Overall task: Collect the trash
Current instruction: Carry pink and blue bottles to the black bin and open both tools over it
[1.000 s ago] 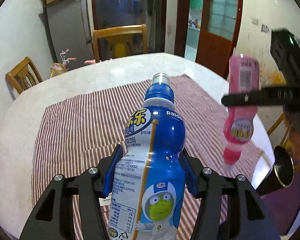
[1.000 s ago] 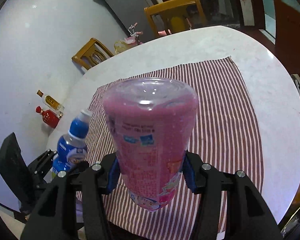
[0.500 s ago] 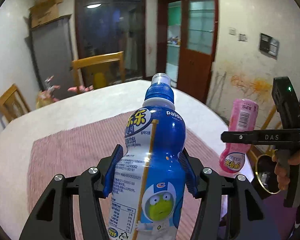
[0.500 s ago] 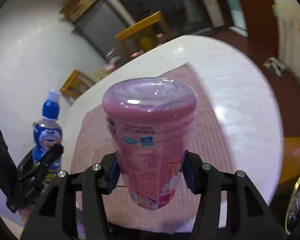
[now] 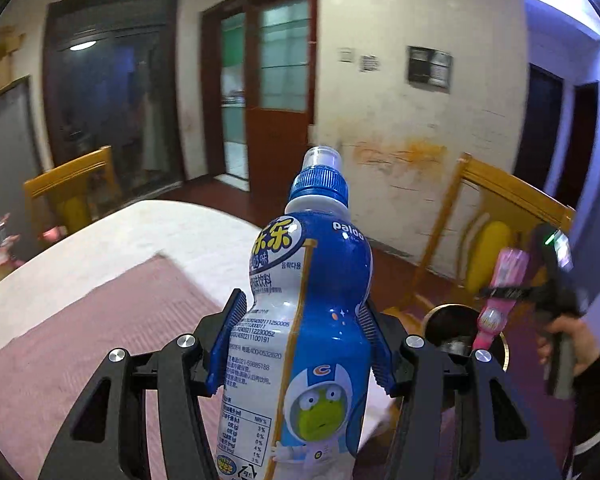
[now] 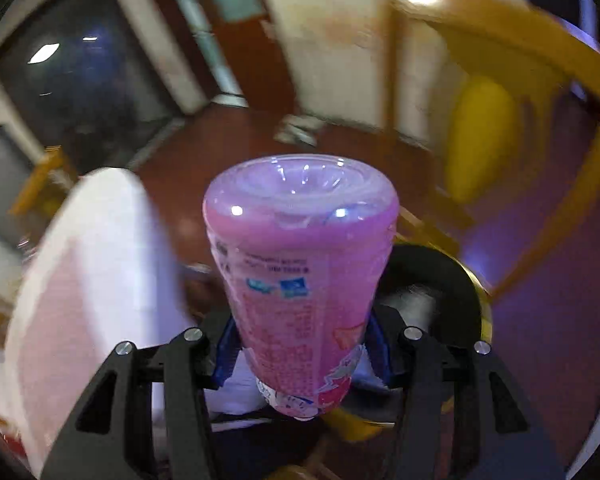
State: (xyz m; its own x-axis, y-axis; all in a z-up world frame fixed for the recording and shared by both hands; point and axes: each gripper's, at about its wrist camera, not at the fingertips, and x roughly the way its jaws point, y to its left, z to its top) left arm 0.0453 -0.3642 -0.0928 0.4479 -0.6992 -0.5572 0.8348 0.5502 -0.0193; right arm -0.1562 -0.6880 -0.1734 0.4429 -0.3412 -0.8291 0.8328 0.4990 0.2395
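- Left gripper: blue ribbed pads clamped on the waist of the blue bottle, a glossy plastic sleeve, "paldo" print, frog astronaut, ribbed blue cap, held upright above the table edge.
- Right gripper: clenched on the pink bottle, base towards the camera, neck down over a dark round bin with a gold rim. Label blurred.

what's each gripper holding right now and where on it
Left gripper clamps the blue bottle at its narrow waist, cap up. Right gripper clamps the pink bottle around its lower body, upside down.
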